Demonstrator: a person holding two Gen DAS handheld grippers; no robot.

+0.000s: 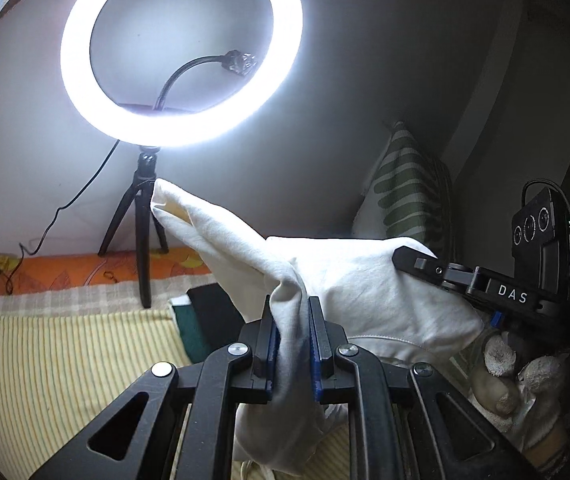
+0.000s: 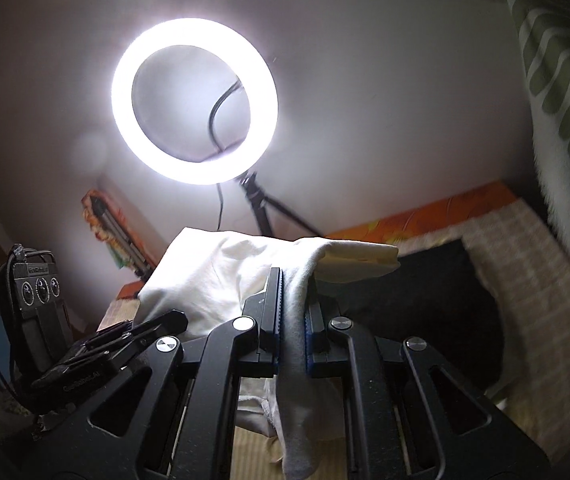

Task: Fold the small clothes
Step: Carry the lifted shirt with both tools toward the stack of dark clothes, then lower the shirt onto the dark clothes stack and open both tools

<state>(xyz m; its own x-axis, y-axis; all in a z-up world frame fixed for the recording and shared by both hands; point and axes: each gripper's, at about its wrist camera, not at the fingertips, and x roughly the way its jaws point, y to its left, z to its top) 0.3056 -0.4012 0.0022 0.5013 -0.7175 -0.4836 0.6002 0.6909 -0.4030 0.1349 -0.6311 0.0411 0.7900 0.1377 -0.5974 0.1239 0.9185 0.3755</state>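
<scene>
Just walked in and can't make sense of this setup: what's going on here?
A person is folding a small white garment with a handheld gripper in each hand. The left gripper and the right gripper are each shut on a bunch of the cloth and hold it up above a striped bed cover. A lit ring light on a tripod stands behind, and a dark folded item lies on the bed. No fold has been laid down yet.
</scene>
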